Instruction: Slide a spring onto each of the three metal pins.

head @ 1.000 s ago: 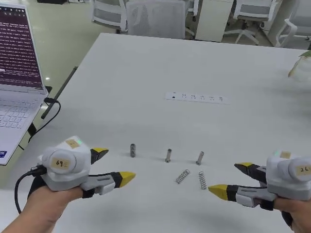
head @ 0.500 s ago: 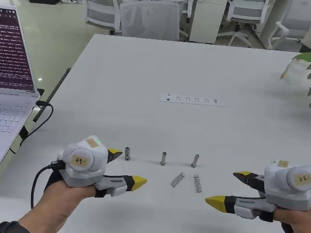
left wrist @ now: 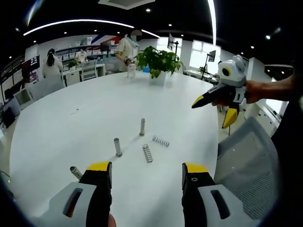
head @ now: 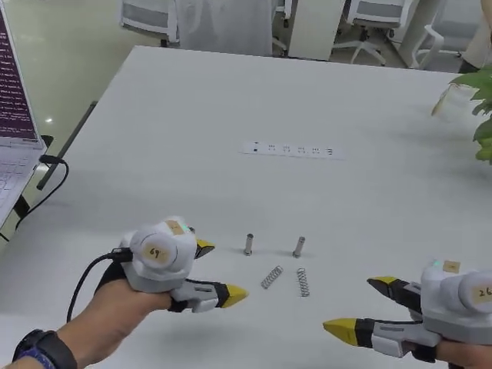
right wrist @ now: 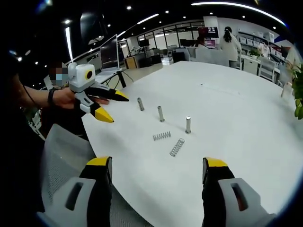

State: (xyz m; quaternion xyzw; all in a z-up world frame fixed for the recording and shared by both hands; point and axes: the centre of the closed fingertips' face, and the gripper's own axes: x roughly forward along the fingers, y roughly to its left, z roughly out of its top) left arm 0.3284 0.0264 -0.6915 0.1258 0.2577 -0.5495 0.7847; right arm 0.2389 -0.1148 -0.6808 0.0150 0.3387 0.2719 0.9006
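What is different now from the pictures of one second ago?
The left gripper has moved right, up to the pin bearing a spring. Nothing was gripped. It and the right gripper stay open; the two bare pins and two loose springs have not moved.

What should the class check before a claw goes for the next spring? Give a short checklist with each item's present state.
1. Left claw and right claw open and empty: ok.
2. Two loose springs lie apart on the table, free to pick: ok.
3. Two bare pins stand upright: ok.
4. Third pin carries its spring: ok.
5. All three pins loaded: not ok, two remain.
6. Pins fixed firmly to the table: cannot tell.
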